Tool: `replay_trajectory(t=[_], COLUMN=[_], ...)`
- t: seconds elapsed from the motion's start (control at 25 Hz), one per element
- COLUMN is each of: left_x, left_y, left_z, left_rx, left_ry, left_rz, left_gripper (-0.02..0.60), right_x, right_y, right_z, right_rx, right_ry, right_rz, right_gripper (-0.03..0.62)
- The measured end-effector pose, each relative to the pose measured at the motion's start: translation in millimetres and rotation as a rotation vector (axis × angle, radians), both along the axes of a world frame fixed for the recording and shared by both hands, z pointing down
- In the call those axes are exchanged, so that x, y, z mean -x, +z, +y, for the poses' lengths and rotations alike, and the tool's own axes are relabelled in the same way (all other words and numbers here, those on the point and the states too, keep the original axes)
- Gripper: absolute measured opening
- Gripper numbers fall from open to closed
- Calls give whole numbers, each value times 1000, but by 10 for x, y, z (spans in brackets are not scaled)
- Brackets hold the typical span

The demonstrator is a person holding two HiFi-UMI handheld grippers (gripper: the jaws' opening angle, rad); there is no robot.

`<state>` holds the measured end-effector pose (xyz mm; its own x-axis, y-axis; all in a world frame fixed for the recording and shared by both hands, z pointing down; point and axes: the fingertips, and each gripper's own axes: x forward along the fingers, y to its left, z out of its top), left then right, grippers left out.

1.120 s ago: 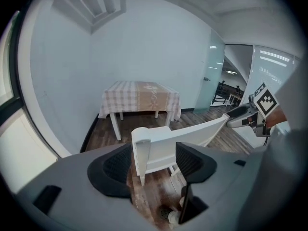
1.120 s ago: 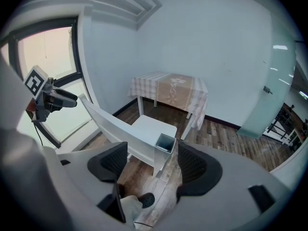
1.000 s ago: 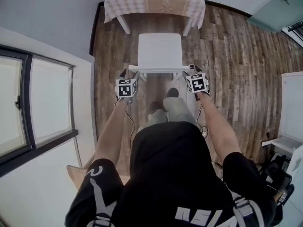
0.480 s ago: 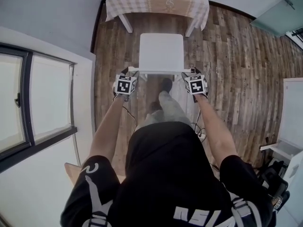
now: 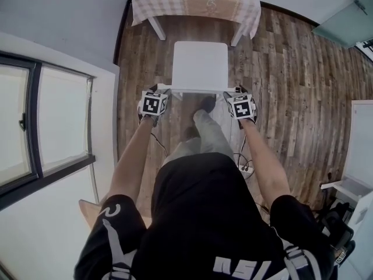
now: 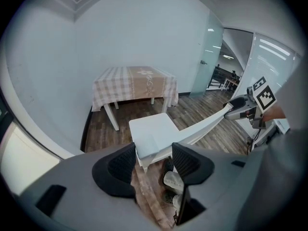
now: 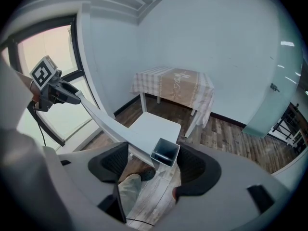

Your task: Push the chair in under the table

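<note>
Gripped white chair by both back-rail ends, in left tongs just closed there and right tongs; found it on floor, just short of near edge of worktop

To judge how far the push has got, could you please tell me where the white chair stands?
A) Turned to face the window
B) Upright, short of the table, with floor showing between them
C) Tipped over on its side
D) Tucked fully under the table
B: in the head view the chair stands upright in front of the table, and a strip of wooden floor shows between seat and tablecloth.
</note>
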<state>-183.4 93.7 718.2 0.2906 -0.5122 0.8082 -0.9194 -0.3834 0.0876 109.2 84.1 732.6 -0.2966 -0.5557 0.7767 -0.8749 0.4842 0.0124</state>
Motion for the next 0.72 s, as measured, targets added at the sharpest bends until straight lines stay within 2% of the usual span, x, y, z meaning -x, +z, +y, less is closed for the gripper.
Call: replay_trajectory(t=[0.48, 0.72], left_x=[-9, -8], left_y=[21, 22], left_z=[10, 6], left_rx=[24, 36], left_ry=[-13, -13], left_rz=[-7, 2], left_gripper=[249, 255], right_x=[-18, -35], right_y=[-46, -158], right_z=[39, 60], right_rx=[43, 19], right_ry=[32, 115], right_rz=[-32, -114], right_gripper=[330, 327])
